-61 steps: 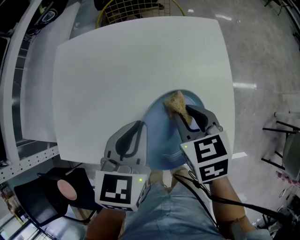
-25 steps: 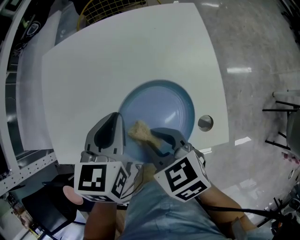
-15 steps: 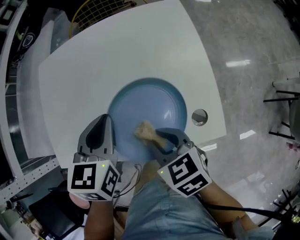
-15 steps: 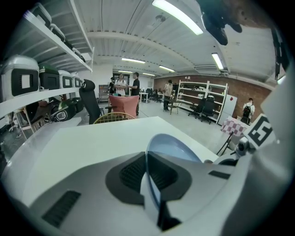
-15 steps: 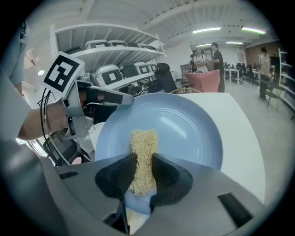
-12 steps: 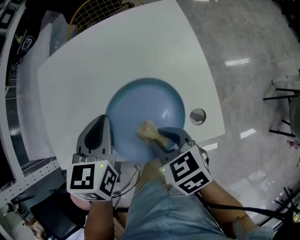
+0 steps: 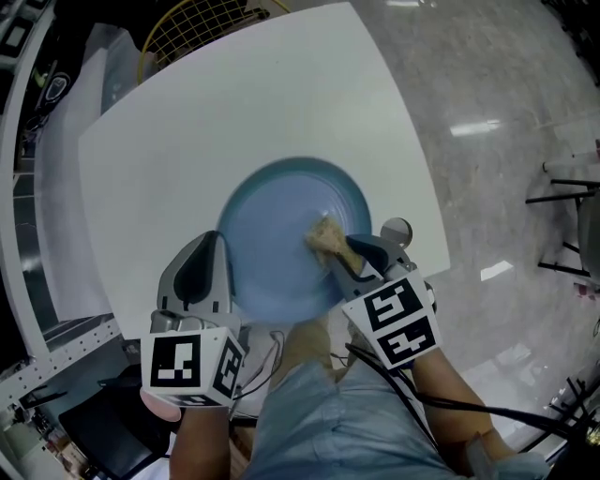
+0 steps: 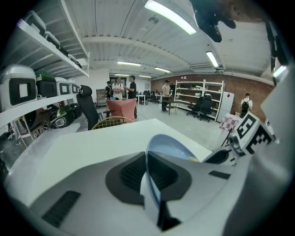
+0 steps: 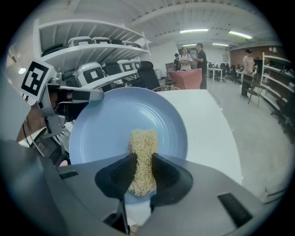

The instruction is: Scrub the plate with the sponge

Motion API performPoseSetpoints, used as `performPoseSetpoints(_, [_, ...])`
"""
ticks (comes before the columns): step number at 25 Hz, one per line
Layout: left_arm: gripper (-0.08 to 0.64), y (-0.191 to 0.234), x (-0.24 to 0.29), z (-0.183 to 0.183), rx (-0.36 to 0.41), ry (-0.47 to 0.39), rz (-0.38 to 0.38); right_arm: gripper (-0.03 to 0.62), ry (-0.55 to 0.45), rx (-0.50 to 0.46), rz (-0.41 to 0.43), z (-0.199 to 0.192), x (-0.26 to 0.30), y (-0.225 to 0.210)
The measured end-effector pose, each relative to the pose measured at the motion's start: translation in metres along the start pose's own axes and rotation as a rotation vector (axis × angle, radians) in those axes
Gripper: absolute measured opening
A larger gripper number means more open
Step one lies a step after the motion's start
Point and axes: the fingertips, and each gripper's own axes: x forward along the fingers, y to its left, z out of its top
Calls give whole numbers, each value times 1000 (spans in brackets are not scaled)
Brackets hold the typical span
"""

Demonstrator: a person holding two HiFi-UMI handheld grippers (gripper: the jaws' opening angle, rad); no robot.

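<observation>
— Where's my plate relative to the edges?

— The blue plate (image 7: 281, 244) sits at the near edge of the white table (image 7: 234, 122), with its lower rim over that edge toward you. Your left gripper (image 7: 214, 267) is clamped on the plate's left rim, which stands edge-on between its jaws. Your right gripper (image 7: 345, 251) pinches the tan sponge (image 7: 325, 234), whose tip presses on the plate's right half.

— Room to move?

— White tabletop stretches beyond the plate and to your left. A yellow wire basket (image 7: 197, 19) sits past the far edge. A small round metal piece (image 7: 397, 230) lies just beside your right gripper, near the right edge.

— Any writing?

— Only the black-and-white square markers on your grippers' cubes. Print on the shelf gear is too small to read.
</observation>
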Motion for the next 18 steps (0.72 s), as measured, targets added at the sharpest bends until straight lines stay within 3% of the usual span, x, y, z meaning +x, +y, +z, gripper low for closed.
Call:
performPoseSetpoints(9, [26, -6, -1, 9, -11, -26, -22, 107, -5, 1, -76, 26, 3, -30])
performPoseSetpoints(18, [26, -6, 1, 13, -24, -29, -35, 107, -34, -45, -77, 61, 13, -28])
